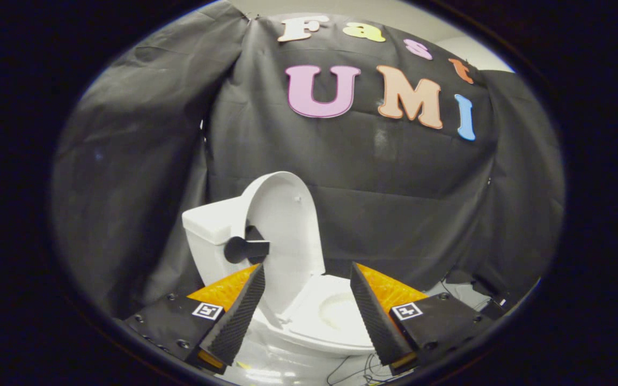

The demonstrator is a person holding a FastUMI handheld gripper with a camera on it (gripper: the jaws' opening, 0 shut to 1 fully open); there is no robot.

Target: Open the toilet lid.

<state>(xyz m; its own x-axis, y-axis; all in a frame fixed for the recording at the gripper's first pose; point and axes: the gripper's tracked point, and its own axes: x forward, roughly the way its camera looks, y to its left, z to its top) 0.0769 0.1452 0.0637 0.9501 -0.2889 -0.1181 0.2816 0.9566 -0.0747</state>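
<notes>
Gripper view, near to far: fingers point(307, 311) spread wide, holding nothing, aimed at toilet. Between them and just ahead, seat point(324, 316) lying flat on bowl, opening exposed. Beyond left finger, toilet lid point(286, 225) upright, leaning back toward tank point(210, 228), dark knob-like piece point(244, 249) at its left edge, prob. a grab point. Judging by that, lid looks open already; fingers apart since nothing left to grip. Far: booth wall point(395, 187).

No readable text, brand or number stands on the white ceramic toilet point(266, 236). The hand-held gripper point(307, 279), fingers apart, carries two small square black-and-white coded markers point(207, 310), without legible characters.
</notes>
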